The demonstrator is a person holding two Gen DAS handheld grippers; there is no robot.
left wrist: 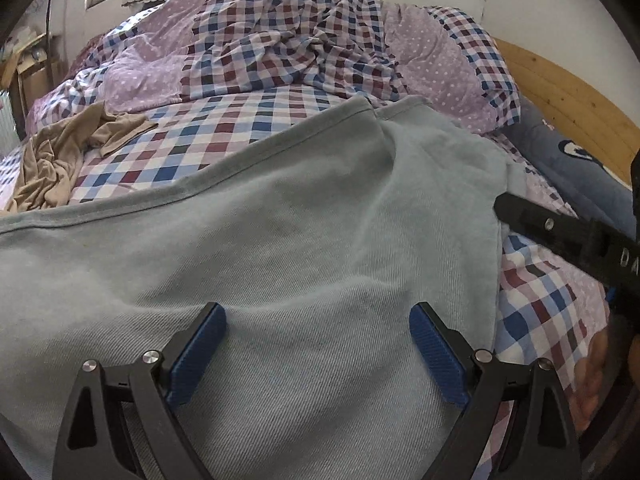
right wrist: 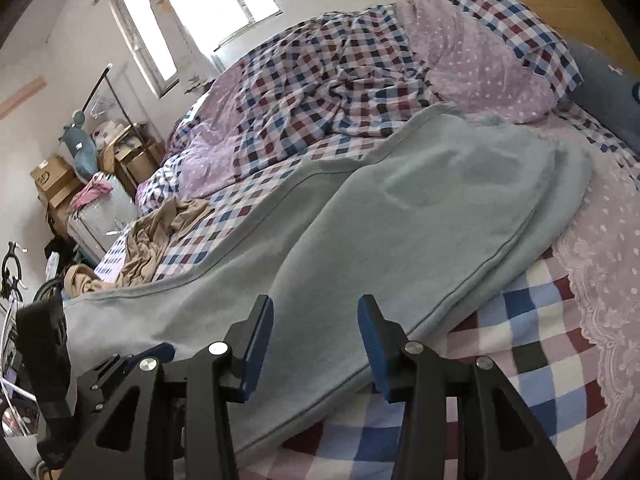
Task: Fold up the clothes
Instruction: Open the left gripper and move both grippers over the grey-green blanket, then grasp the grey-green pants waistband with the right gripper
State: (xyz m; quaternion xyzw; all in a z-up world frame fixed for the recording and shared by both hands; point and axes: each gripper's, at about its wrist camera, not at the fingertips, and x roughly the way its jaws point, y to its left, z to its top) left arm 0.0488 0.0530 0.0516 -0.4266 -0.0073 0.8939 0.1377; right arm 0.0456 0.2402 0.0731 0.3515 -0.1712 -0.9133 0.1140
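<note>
A pale grey-green garment (left wrist: 280, 240) lies spread flat across the checked bed sheet (left wrist: 192, 136), with a stitched hem along its far side. My left gripper (left wrist: 318, 310) hovers open just above the cloth, its blue pads (left wrist: 200, 352) wide apart and holding nothing. In the right wrist view the same garment (right wrist: 420, 208) runs diagonally, one layer folded over another. My right gripper (right wrist: 316, 304) stands open over its near edge, nothing between the fingers. A black finger of the right gripper (left wrist: 560, 236) reaches in beside the garment's right edge. The left gripper (right wrist: 132, 364) shows at the lower left.
A crumpled beige garment (left wrist: 60, 160) (right wrist: 160, 236) lies at the bed's left side. A bunched checked and lilac quilt (left wrist: 280, 40) fills the back. A blue pillow (left wrist: 572, 160) leans on the wooden headboard (left wrist: 568, 92). Cardboard boxes (right wrist: 52, 180) and clutter stand under the window (right wrist: 192, 12).
</note>
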